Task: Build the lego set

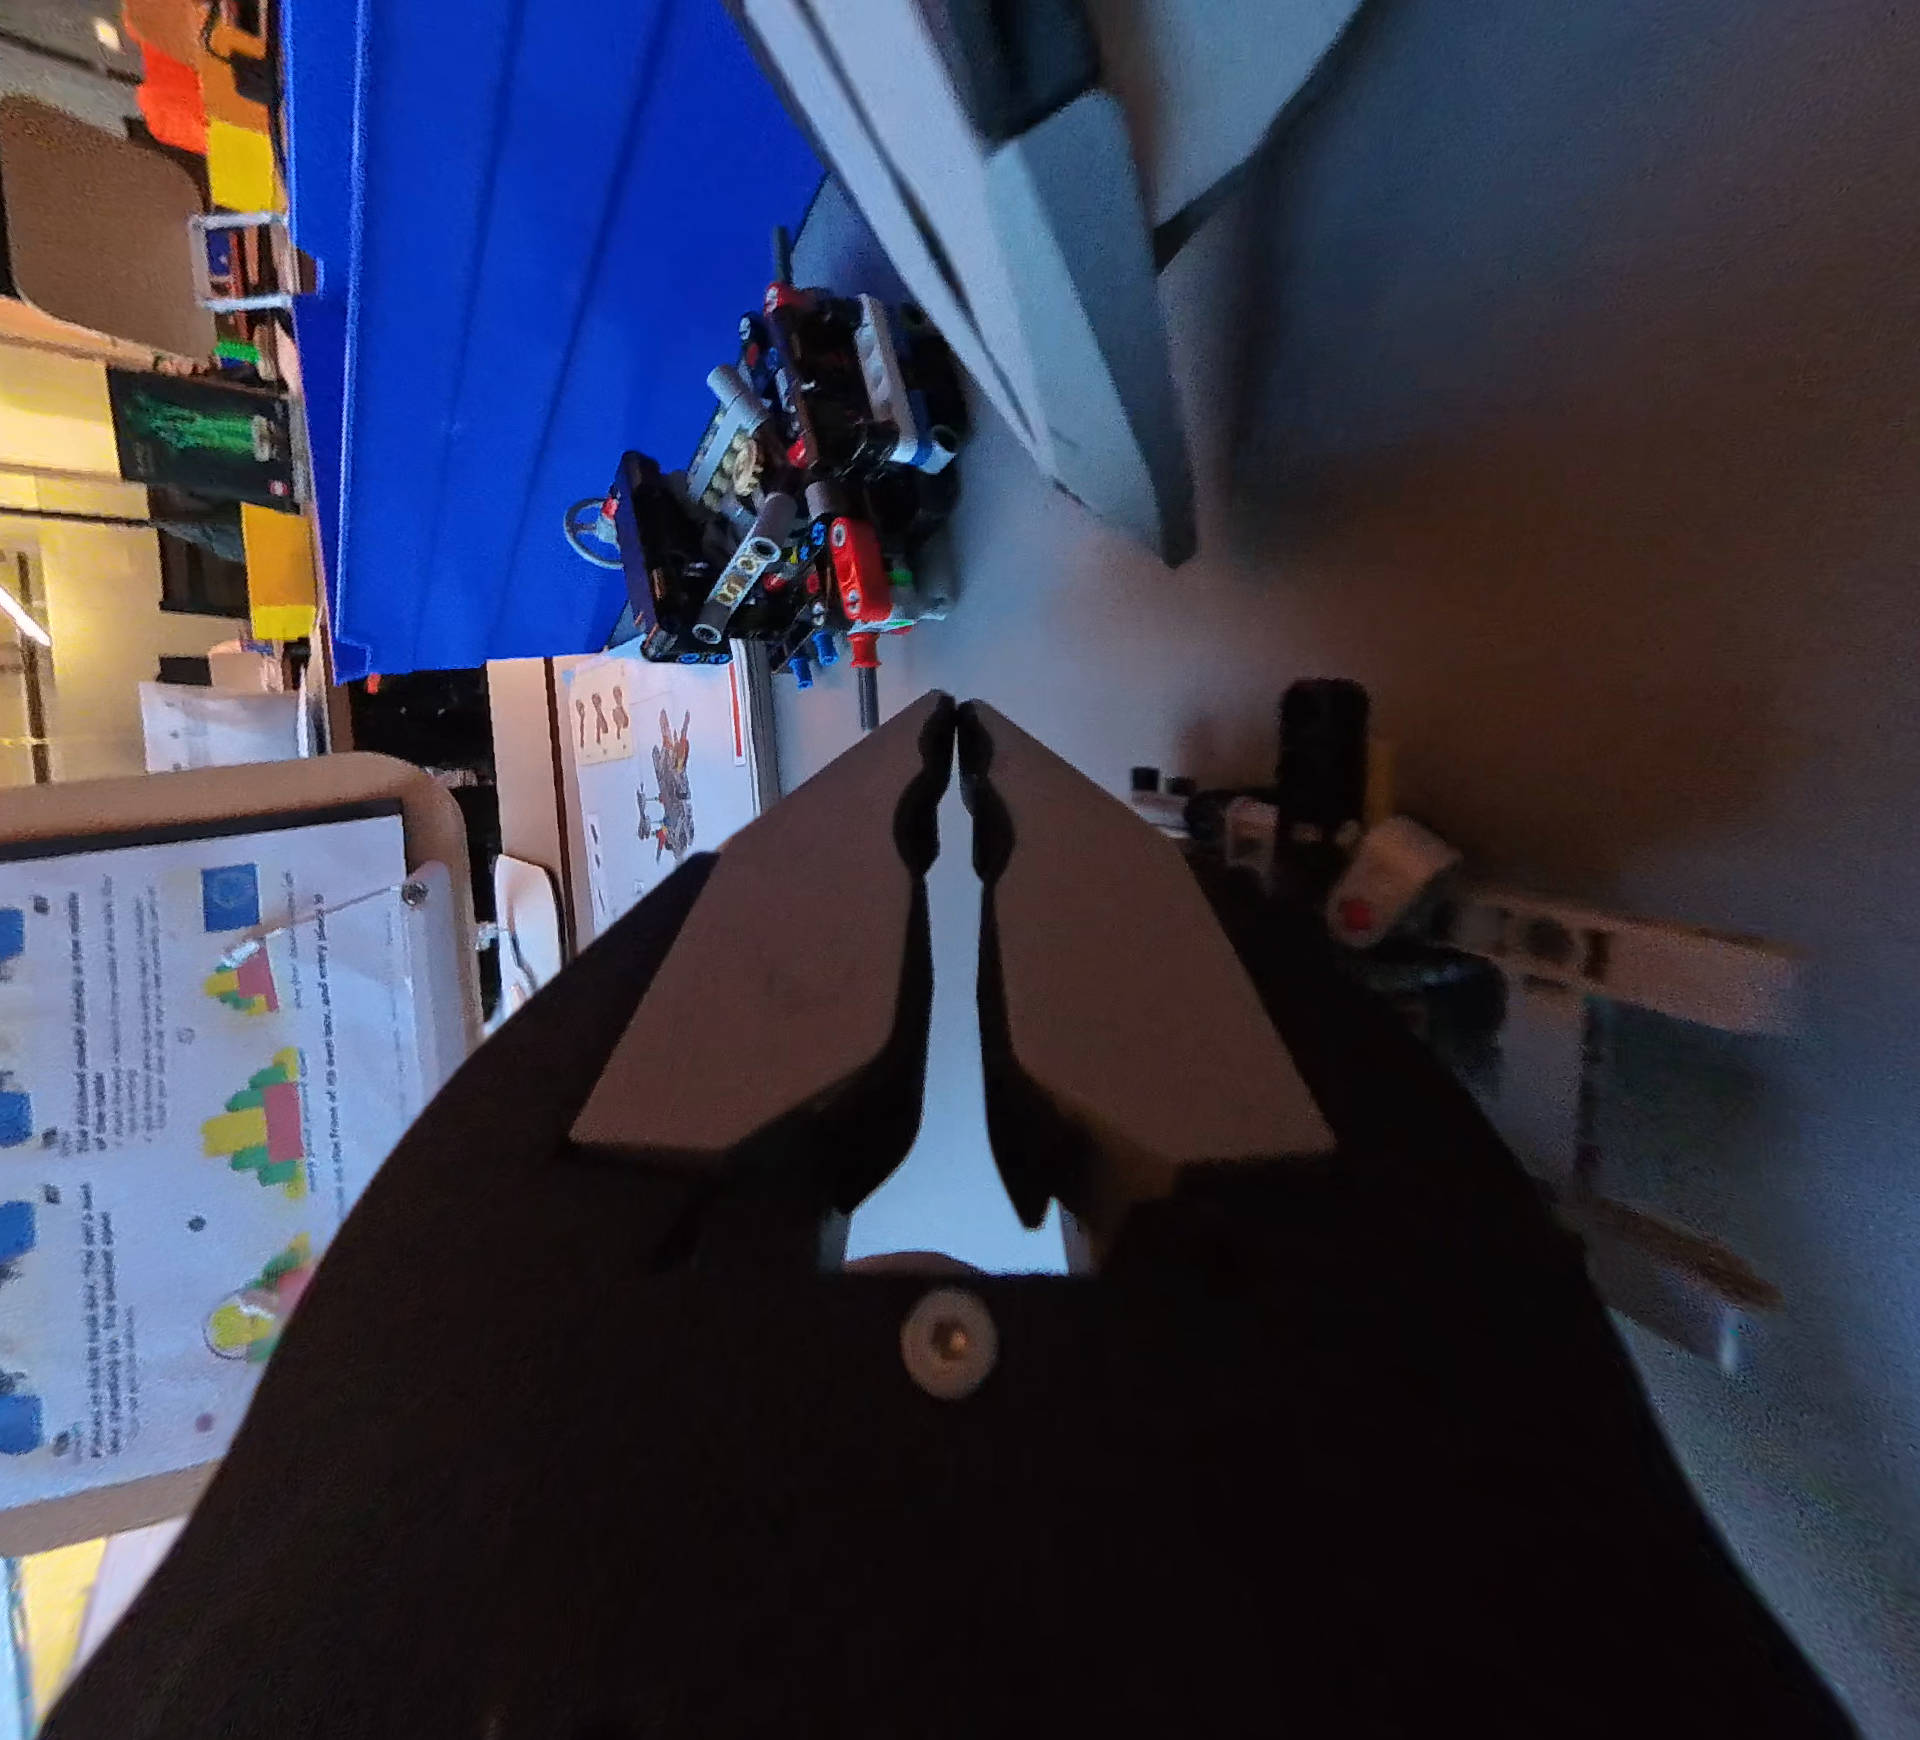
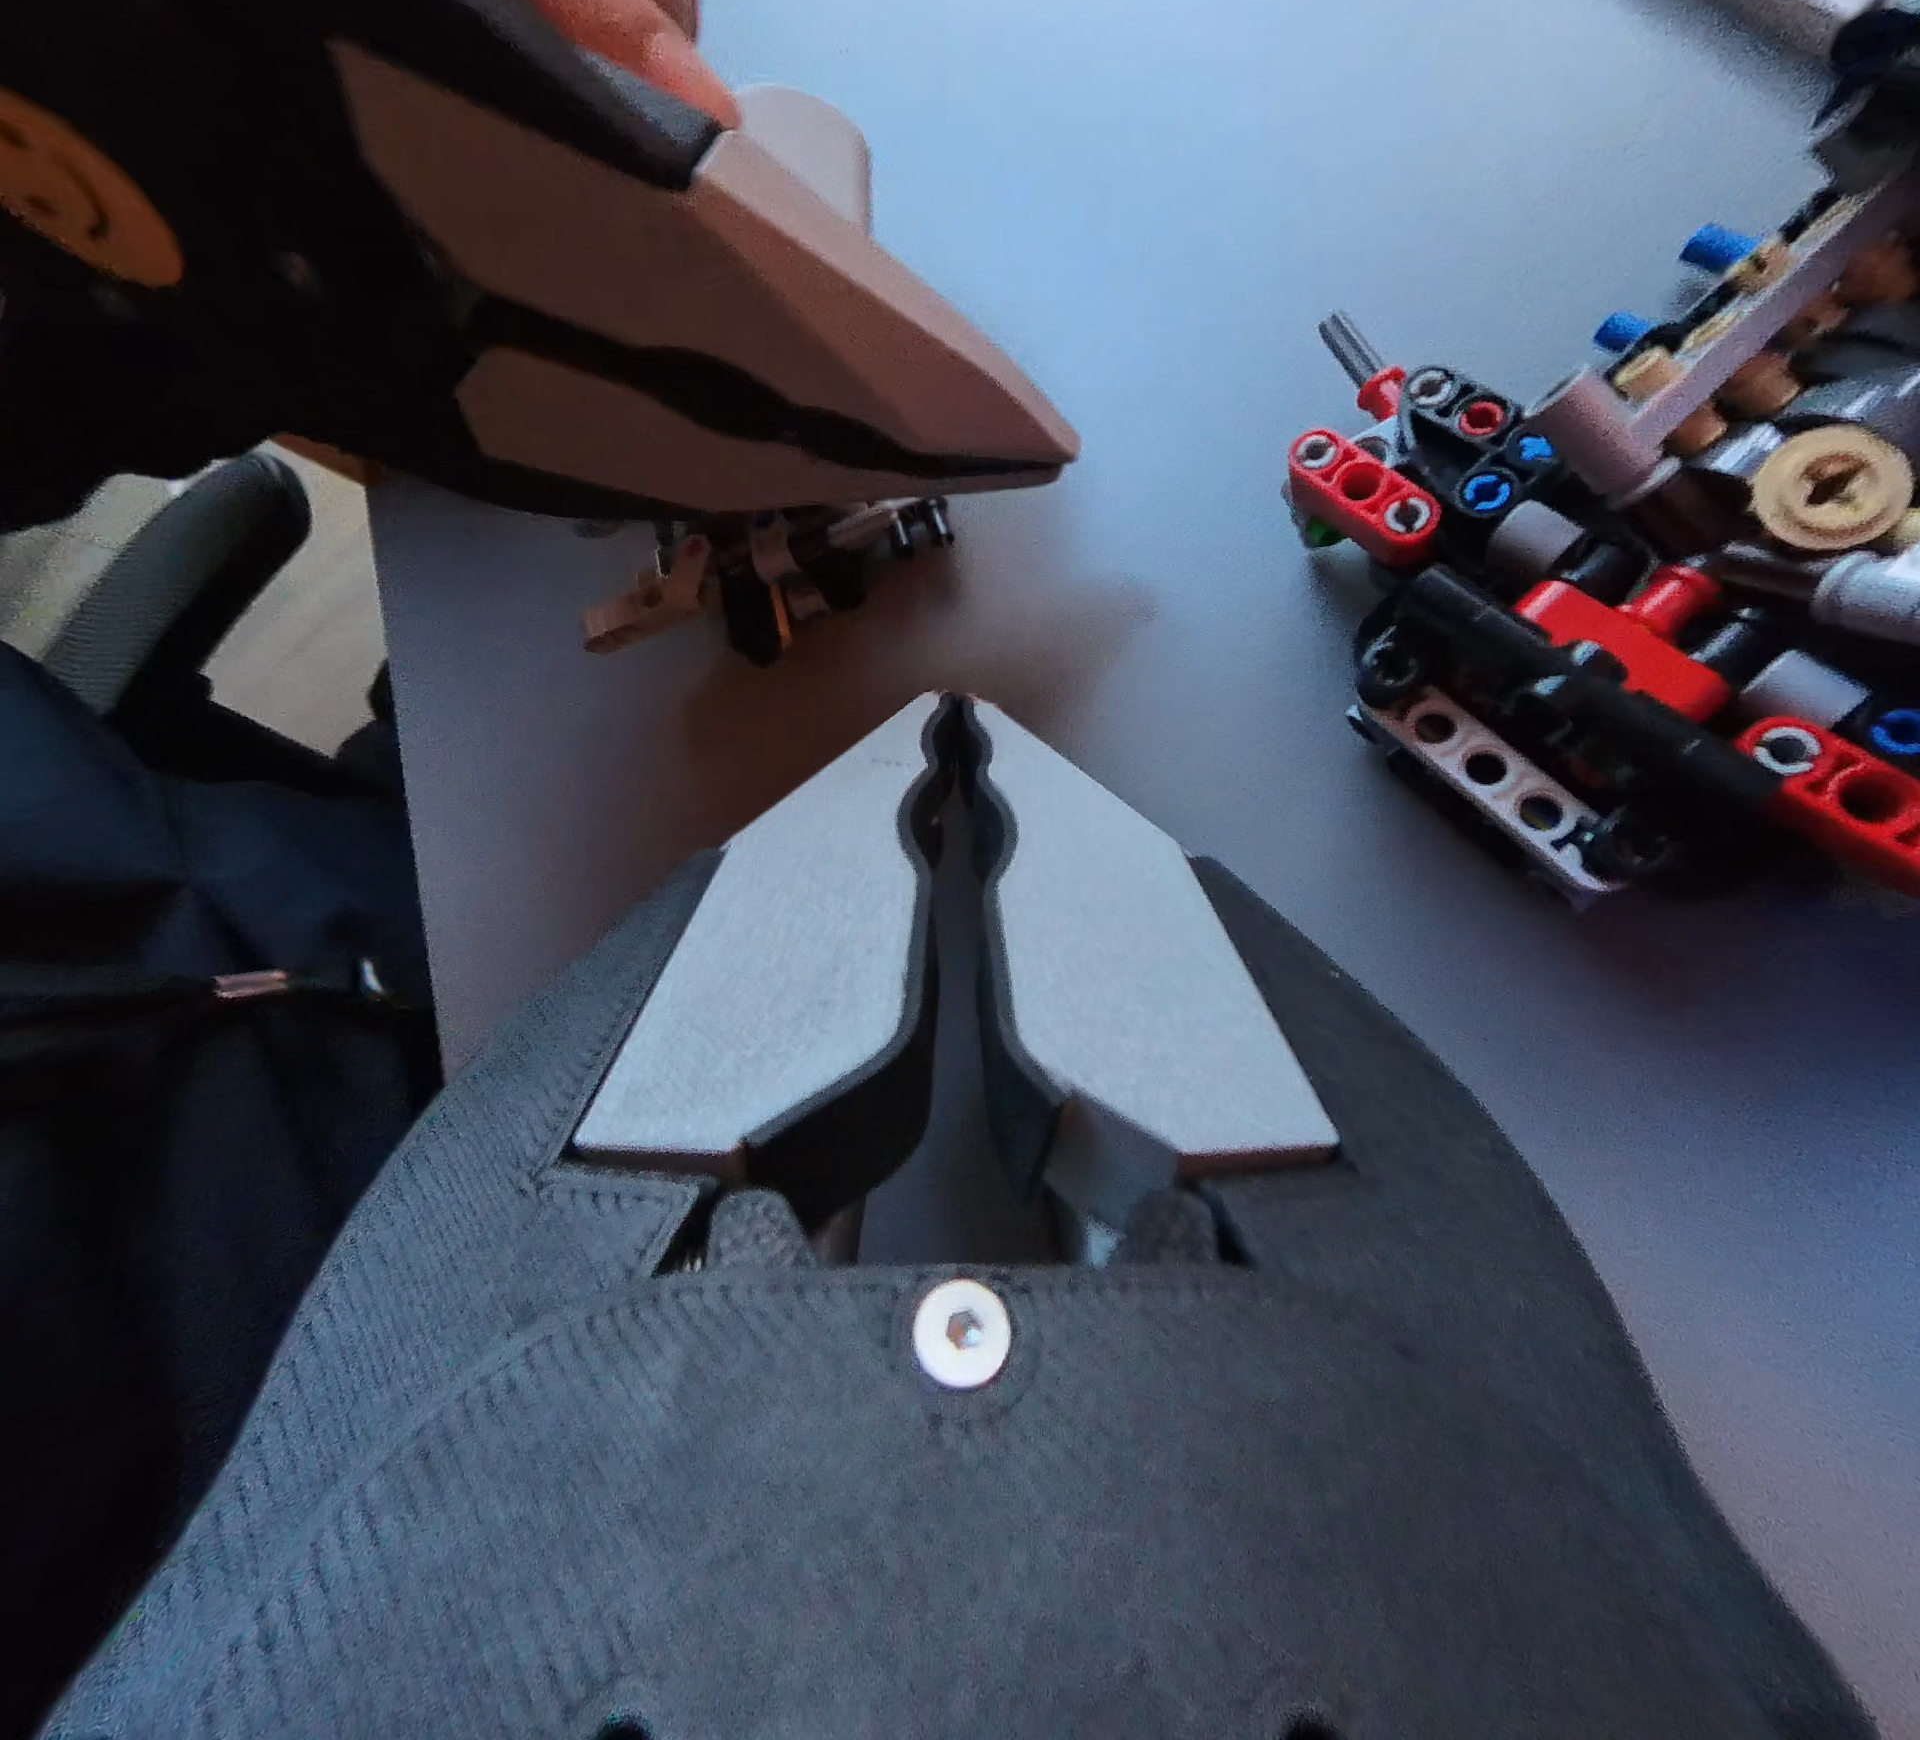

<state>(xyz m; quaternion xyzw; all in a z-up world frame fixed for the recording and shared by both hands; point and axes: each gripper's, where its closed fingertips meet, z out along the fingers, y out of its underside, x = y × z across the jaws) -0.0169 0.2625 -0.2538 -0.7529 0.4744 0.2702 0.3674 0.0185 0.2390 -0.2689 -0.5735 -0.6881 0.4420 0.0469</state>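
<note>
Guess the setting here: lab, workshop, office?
Likely an office or lab desk set up for toy-brick building: a grey table, a half-built brick model, an open instruction booklet, an office chair.

On the table (image 2: pixel 1195 80), a large brick-built model (image 2: pixel 1621 589) lies to the right of the right gripper (image 2: pixel 958 703). A smaller assembly (image 2: pixel 758 568) lies ahead to the left, beneath the left gripper (image 2: pixel 1049 454). In the left wrist view, an instruction booklet (image 1: pixel 665 776) lies beside the model, with a bin (image 1: pixel 499 256) behind it. A printed sheet (image 1: pixel 208 1119) sits further back.
</note>
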